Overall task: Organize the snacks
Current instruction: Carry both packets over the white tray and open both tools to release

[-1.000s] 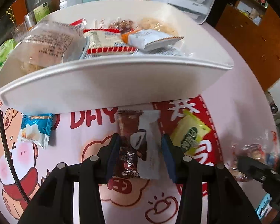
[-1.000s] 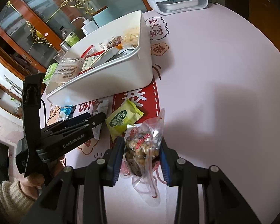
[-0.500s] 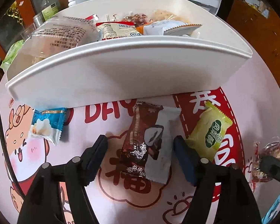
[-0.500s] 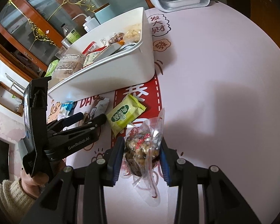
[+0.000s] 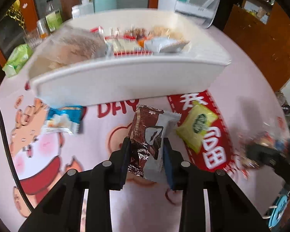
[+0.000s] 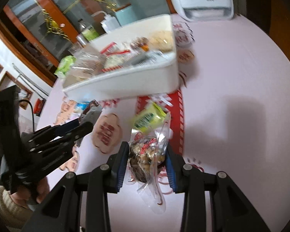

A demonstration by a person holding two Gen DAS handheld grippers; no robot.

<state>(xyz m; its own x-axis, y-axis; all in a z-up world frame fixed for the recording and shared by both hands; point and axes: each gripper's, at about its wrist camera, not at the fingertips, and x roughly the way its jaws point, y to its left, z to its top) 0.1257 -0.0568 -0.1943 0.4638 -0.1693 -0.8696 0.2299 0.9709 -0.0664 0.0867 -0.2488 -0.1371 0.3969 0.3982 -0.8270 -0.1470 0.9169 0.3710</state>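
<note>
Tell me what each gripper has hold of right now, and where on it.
Left gripper: brown and white snack packet, pinched across its near half. Right gripper: clear bag of mixed snacks, squeezed across its filled body.

Between the black fingers of the left gripper (image 5: 146,150), with their blue pads, sits a dark brown and silver-grey wrapper (image 5: 148,137) flecked with white snowflake shapes. Just to its right lies a yellow-green packet (image 5: 198,127) bearing a dark green oval. To its left is a blue and white packet (image 5: 62,120). Ahead stands a white bin (image 5: 125,79). The pink tablecloth (image 5: 247,89) carries red panels with white characters and peach cartoon figures. The right gripper (image 6: 147,155) frames a clear bag (image 6: 147,150) of brownish, red-and-white pieces, blurred.
</note>
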